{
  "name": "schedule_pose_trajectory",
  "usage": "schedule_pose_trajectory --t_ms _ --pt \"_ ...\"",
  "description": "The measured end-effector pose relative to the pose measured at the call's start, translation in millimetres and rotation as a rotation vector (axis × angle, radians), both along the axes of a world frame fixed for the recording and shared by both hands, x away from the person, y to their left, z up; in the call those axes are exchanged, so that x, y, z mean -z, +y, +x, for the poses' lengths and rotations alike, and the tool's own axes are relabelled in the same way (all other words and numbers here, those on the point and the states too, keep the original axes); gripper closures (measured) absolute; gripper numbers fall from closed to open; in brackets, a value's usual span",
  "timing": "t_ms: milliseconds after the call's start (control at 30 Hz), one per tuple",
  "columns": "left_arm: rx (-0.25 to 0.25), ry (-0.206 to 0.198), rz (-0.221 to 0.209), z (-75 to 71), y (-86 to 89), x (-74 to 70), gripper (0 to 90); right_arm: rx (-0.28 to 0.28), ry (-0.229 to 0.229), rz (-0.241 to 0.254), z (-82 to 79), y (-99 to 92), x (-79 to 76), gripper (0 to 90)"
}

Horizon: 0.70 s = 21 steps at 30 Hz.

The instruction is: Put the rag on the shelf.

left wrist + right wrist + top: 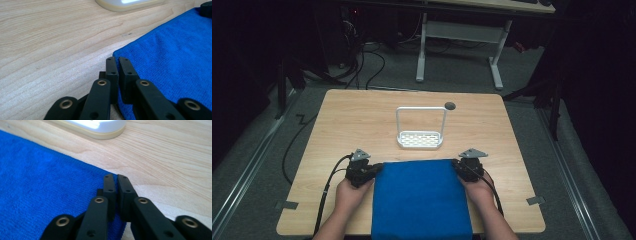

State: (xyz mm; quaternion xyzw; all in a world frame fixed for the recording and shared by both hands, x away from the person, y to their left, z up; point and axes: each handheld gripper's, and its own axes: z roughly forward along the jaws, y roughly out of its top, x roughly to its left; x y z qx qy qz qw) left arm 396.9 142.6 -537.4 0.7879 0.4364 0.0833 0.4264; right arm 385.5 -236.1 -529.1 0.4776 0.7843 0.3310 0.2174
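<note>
High view: blue cloth (421,200) lies flat at the near edge of the tabletop (342,120), hanging slightly over it, far corners toward the middle. Left gripper (375,169) sits at the cloth's far left corner, right gripper (457,165) at the far right corner. Left gripper view: jaws nearly closed, a thin gap between them, cloth edge running under the right one; whether any fabric is pinched, cannot tell. Right gripper view: same narrow set, cloth edge beneath the tips, grip likewise unclear. Judgement: this looks like the corner pick-up before a fold or lift. Best done by nipping both corners evenly, raising both hands together and keeping the far edge taut so the cloth doesn't sag or skew. White rack (420,131) stands just beyond the cloth, mid-table; avoid sweeping it. Small dark disc (450,105) near the far edge. Surface is pale wood; room dark, cables on grey floor, a white-legged desk (462,35) behind.
</note>
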Motion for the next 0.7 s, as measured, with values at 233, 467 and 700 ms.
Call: schedule_pose_trajectory --t_ms 233,467,700 --pt "-0.007 0.018 -0.024 0.0 2.9 0.6 87.0 -0.025 -0.037 0.042 -4.4 -3.4 -4.7 88.2" --pt "-0.016 -0.026 -0.046 -2.9 5.7 -1.9 87.7 -0.029 -0.096 0.071 -17.4 0.1 -11.0 88.2" --pt "-0.027 -0.085 -0.051 -10.5 5.3 -10.8 88.1 -0.023 -0.143 0.098 -23.8 1.6 -18.2 88.3"
